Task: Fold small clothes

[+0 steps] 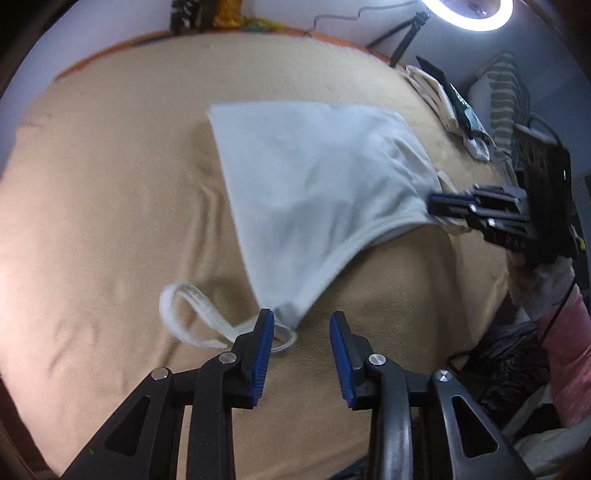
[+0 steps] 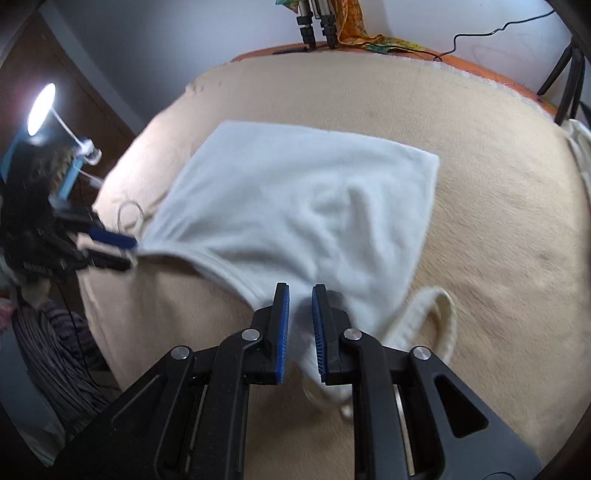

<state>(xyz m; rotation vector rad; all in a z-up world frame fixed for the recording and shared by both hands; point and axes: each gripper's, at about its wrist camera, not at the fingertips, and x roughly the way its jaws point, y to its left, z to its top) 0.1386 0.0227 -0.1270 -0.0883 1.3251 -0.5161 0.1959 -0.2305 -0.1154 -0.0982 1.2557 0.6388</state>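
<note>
A white strappy top (image 1: 314, 177) lies spread on the beige blanket (image 1: 110, 184), its near edge raised. In the left wrist view my left gripper (image 1: 302, 314) stands open, with blanket showing between the pads. The top's near corner touches the left finger, and a strap loop (image 1: 184, 295) trails off to the left. My right gripper (image 2: 300, 287) is shut on the other near corner of the top (image 2: 295, 206), with white cloth bunched between its blue pads and a strap (image 2: 443, 306) hanging to the right. Each gripper shows in the other's view: the right gripper (image 1: 430, 206) and the left gripper (image 2: 133, 253).
Folded pale clothes (image 1: 436, 96) and a striped pillow (image 1: 506, 96) lie at the blanket's right edge. A ring light (image 1: 469, 14) on a tripod stands behind it. Tripod legs (image 2: 317, 22) stand at the far edge, and a lamp (image 2: 40, 107) and dark striped cloth (image 2: 55, 350) are off the left side.
</note>
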